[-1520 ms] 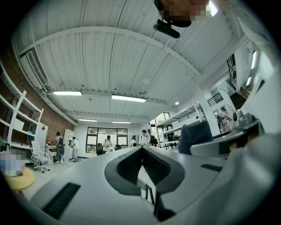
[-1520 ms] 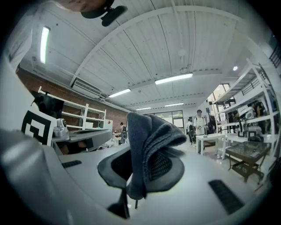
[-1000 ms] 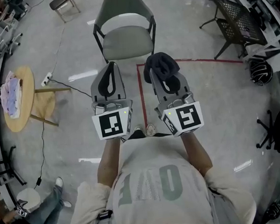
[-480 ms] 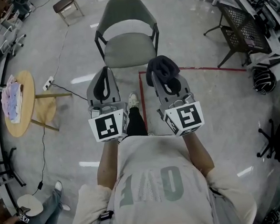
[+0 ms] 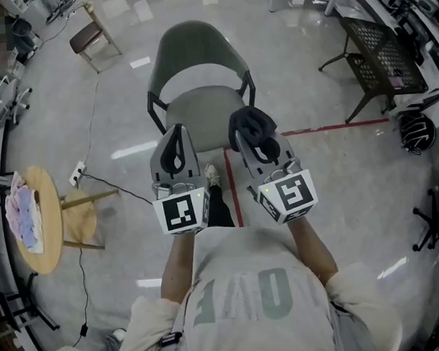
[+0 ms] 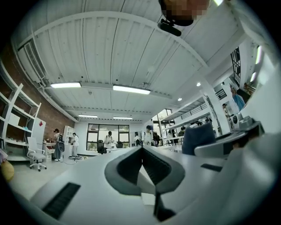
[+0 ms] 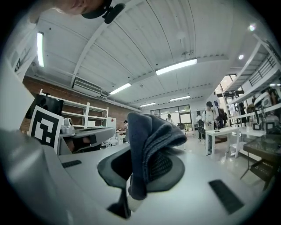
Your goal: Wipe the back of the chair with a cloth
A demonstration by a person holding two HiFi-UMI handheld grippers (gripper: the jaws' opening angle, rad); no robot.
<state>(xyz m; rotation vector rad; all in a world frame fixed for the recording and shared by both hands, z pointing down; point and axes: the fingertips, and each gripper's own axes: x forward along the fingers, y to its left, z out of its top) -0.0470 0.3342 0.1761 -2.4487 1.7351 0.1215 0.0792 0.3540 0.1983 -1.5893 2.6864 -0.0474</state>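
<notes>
Dark cloth point(image 7: 151, 132) — judged soft, light — is pinched mid-bunch by the right gripper point(image 5: 255, 131). Left gripper point(image 5: 174, 137) is closed, empty.

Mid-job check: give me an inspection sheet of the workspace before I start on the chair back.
Surface: grey floor, red tape line.
Job's things: chair ahead, backrest not yet touched; dark cloth.
Clutter: round wooden table bearing fabrics; helmet.
Grippers: left hand-held gripper shut, empty; right hand-held gripper shut on dark cloth.
Cables: power strip and cable left of chair.
Surroundings: black mesh chair, stool.
</notes>
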